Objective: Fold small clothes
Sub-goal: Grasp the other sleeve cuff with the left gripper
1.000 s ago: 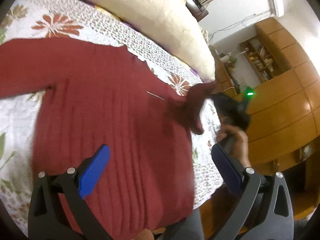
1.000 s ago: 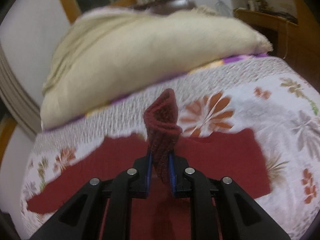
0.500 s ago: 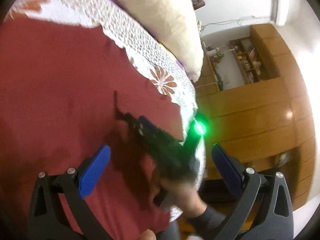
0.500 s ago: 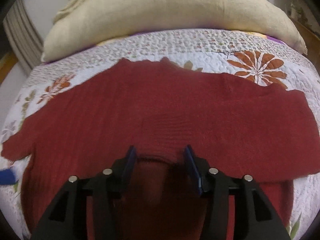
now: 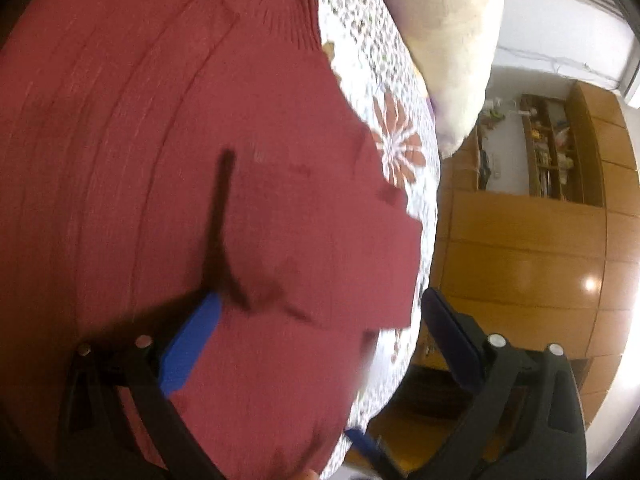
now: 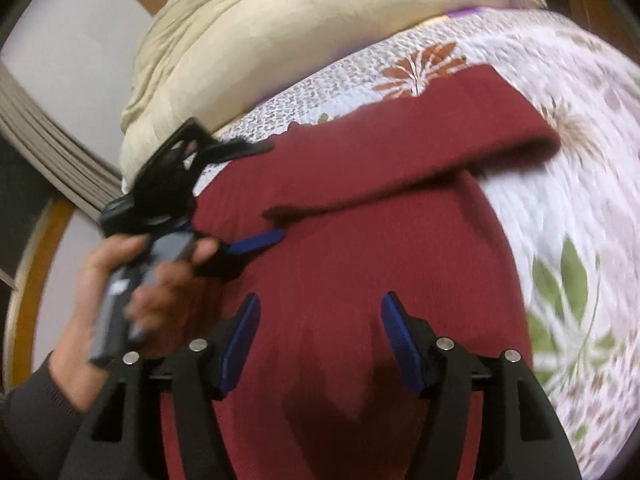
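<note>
Below, the red sweater [image 6: 360,280] filled mid-frame under the right gripper [image 6: 320,336] and left gripper [image 5: 320,332], both spread and empty.

Dark red knit sweater [image 6: 360,264] lies flat; one sleeve [image 6: 420,152] folded across its body.

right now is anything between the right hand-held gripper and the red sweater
Nothing visible. The right hand-held gripper hangs open directly over the red sweater, with only bare knit between its fingers. The left hand-held gripper works off to one side, at the folded sleeve.
</note>
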`<action>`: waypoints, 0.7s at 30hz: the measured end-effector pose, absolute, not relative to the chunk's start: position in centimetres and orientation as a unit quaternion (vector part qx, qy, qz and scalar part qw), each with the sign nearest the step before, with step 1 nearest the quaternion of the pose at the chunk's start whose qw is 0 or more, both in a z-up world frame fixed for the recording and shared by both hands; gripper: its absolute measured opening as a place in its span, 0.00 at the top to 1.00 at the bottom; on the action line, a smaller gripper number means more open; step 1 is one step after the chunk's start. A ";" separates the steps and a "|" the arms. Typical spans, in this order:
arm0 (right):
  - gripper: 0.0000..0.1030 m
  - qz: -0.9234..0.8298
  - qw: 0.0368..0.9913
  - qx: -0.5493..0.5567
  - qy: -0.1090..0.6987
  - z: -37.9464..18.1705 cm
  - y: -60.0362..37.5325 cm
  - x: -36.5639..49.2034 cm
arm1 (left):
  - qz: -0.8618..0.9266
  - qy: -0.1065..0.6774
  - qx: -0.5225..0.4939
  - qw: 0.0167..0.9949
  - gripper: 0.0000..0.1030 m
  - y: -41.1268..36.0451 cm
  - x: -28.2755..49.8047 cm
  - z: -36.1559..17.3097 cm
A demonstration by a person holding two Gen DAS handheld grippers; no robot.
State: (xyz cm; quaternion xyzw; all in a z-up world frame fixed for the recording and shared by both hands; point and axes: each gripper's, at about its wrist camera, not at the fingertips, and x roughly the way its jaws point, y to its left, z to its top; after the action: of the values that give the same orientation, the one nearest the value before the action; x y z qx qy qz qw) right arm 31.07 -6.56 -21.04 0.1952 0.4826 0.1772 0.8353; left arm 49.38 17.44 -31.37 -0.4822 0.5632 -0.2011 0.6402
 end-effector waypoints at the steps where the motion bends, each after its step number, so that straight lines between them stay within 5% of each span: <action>1: 0.37 0.182 0.832 0.201 0.483 -21.1 -6.6 30.6 | -0.199 0.569 -0.472 0.643 0.42 17.1 49.9 -31.3; 5: 0.37 0.199 0.830 0.205 0.478 -20.9 -5.9 28.7 | -0.169 0.594 -0.425 0.662 0.90 16.7 51.2 -31.5; 21: 0.37 0.219 0.817 0.214 0.489 -21.7 -4.2 27.0 | -0.220 0.506 -0.287 0.783 0.92 20.4 55.2 -16.0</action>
State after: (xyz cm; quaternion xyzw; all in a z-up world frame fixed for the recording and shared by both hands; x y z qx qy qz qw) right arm 26.95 -4.25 -21.68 0.2137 0.4889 0.2193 0.8168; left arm 55.19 20.38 -16.03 -0.2871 0.5060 -0.2200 0.7830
